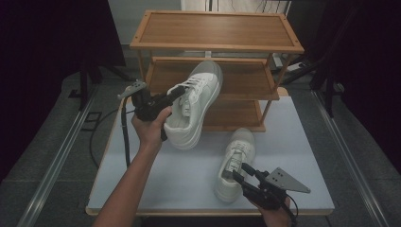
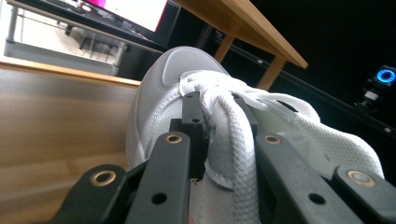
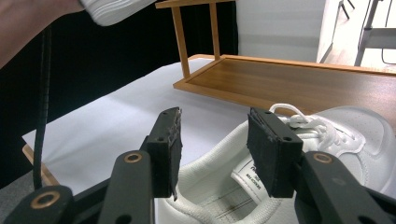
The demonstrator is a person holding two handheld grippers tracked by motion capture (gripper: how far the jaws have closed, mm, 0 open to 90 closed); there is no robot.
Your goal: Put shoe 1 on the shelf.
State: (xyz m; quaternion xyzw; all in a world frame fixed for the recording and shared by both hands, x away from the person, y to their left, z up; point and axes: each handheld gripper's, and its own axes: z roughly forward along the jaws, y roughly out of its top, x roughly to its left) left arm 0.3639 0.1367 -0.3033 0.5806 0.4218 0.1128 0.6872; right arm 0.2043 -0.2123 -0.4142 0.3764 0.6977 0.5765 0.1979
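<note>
Fingers (image 2: pixel 184 154) of the left gripper (image 1: pixel 171 96) are closed on the laces and tongue of a white sneaker (image 1: pixel 195 104), which is held up in the air, tilted, with its toe toward the middle shelf of the wooden shoe rack (image 1: pixel 216 32). From the high view all three shelves of the rack look bare; the lifted sneaker is in front of the middle one, and I cannot tell if it touches it. The right gripper (image 1: pixel 246 176) has its fingers (image 3: pixel 168 144) wide apart, just above the heel opening of the second white sneaker (image 1: pixel 234 161), not touching it. This second sneaker lies on the white table (image 1: pixel 179 175), just in front of the lowest shelf.
</note>
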